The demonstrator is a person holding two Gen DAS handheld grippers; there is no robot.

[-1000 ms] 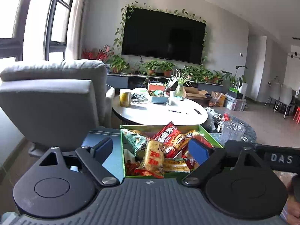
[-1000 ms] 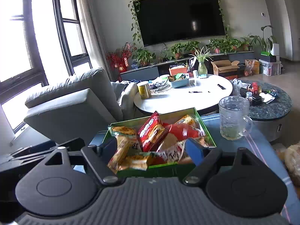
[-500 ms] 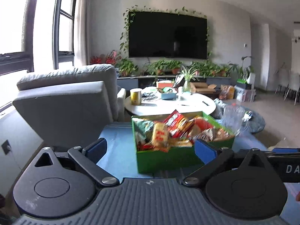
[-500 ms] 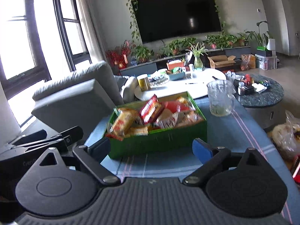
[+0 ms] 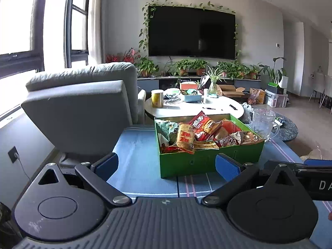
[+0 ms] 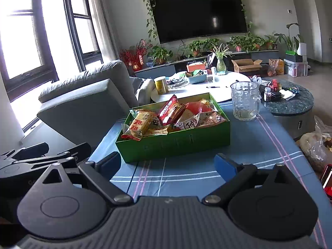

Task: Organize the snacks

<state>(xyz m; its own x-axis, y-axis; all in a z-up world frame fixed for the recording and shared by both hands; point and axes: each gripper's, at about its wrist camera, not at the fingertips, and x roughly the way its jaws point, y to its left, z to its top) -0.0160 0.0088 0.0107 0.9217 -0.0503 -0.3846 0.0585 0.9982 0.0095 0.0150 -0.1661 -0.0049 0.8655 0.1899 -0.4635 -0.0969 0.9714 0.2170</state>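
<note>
A green box (image 5: 209, 161) full of snack packets (image 5: 185, 138) stands on a blue striped tablecloth (image 5: 137, 161); it also shows in the right wrist view (image 6: 176, 143), with the packets (image 6: 170, 110) heaped inside. My left gripper (image 5: 167, 166) is open and empty, a short way in front of the box. My right gripper (image 6: 168, 161) is open and empty, also in front of the box, with bare cloth between. The left gripper shows at the left edge of the right wrist view (image 6: 41, 155).
A glass mug (image 6: 245, 101) stands on the cloth right of the box. A grey armchair (image 5: 83, 105) is at the left. A white round table (image 5: 195, 108) with a yellow can (image 5: 157, 98) lies behind. A plastic bag (image 6: 315, 143) sits at the right.
Both grippers have drawn back from over the box toward me. The box now looks farther away, and its front wall and the cloth before it are in view.
</note>
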